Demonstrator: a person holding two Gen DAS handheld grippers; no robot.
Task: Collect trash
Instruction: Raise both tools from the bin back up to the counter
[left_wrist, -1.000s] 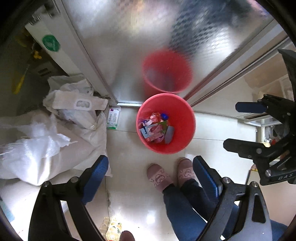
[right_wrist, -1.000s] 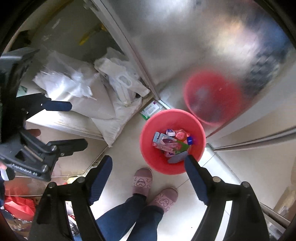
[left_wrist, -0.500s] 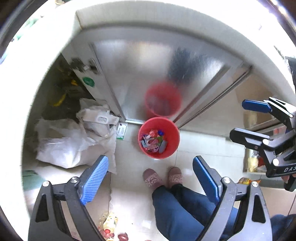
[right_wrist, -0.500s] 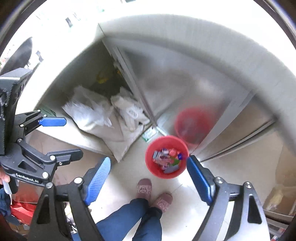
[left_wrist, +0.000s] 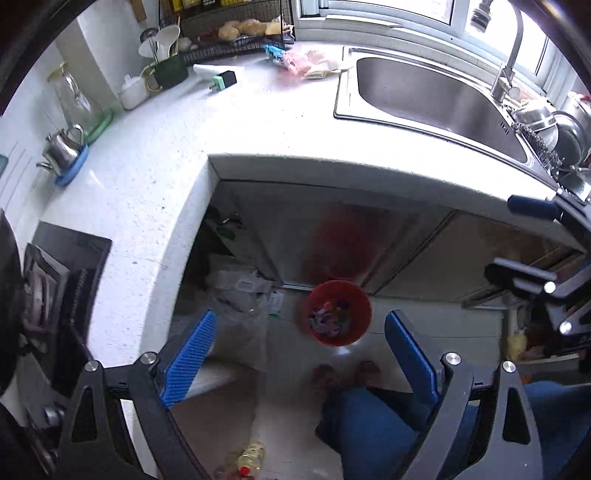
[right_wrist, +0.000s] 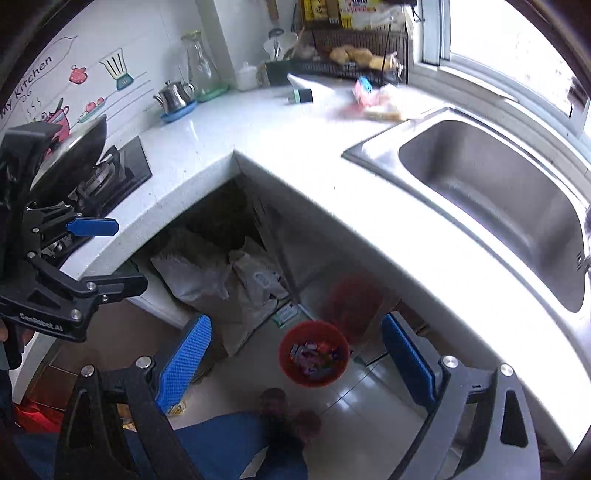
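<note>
The left gripper (left_wrist: 301, 354) is spread wide with nothing between its blue pads (left_wrist: 190, 354), and the right gripper (right_wrist: 295, 360) is equally wide and empty, its own blue pads (right_wrist: 184, 363) well apart. Each shows in the other's view, off to the side and held over the counter edge. Both look down from above the white counter (left_wrist: 147, 177) to the floor, where a red bin (left_wrist: 334, 312) stands between the fingers in both views. The bin is round, bright red and upright, its open mouth facing straight up at the cameras; it has no clear long axis from this angle. Inside it lies a jumble of small wrappers and scraps (right_wrist: 314, 356) in pink, purple, white and blue, too blurred to tell apart. It sits just in front of a shiny cabinet door (left_wrist: 351, 240) that carries its red reflection, with pale plastic bags (right_wrist: 221, 273) heaped beside it under the counter. The person's slippered feet (left_wrist: 345, 371) stand just short of the bin. On the counter near the steel sink (left_wrist: 436, 96) lies a pink and blue packet (right_wrist: 364, 92), smeared by motion in the right view.
</note>
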